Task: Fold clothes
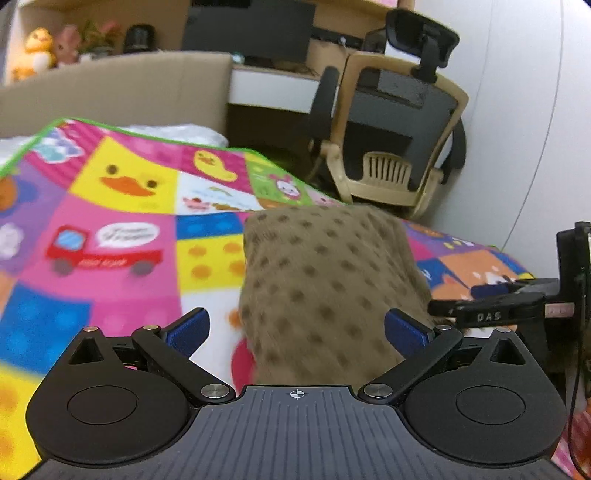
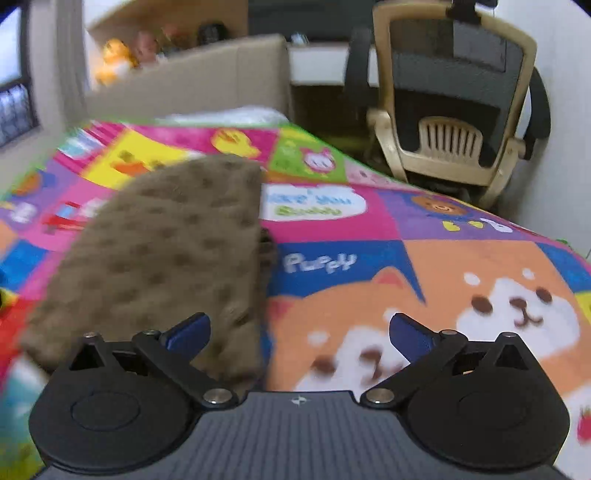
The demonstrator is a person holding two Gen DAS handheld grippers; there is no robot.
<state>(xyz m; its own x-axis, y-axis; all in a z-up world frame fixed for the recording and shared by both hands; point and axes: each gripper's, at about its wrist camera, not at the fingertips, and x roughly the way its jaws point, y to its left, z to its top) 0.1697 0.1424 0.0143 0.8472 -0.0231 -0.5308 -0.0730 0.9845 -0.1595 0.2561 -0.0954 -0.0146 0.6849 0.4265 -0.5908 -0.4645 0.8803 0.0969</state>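
A brown garment with dark dots [image 1: 325, 288] lies folded in a narrow strip on the colourful cartoon mat [image 1: 110, 206]. My left gripper [image 1: 297, 328] is open, its blue-padded fingers spread on either side of the garment's near end, not touching it. In the right wrist view the same garment [image 2: 166, 251] lies to the left. My right gripper [image 2: 299, 332] is open and empty, with its left finger over the garment's right edge and its right finger over the mat [image 2: 424, 288]. The right gripper also shows at the right edge of the left wrist view [image 1: 517, 299].
A beige and black office chair [image 1: 399, 125] stands beyond the mat's far right corner. A tan headboard [image 1: 118, 88] runs behind the mat, with stuffed toys [image 1: 40, 48] on a shelf above. A desk with a monitor [image 1: 255, 33] is at the back.
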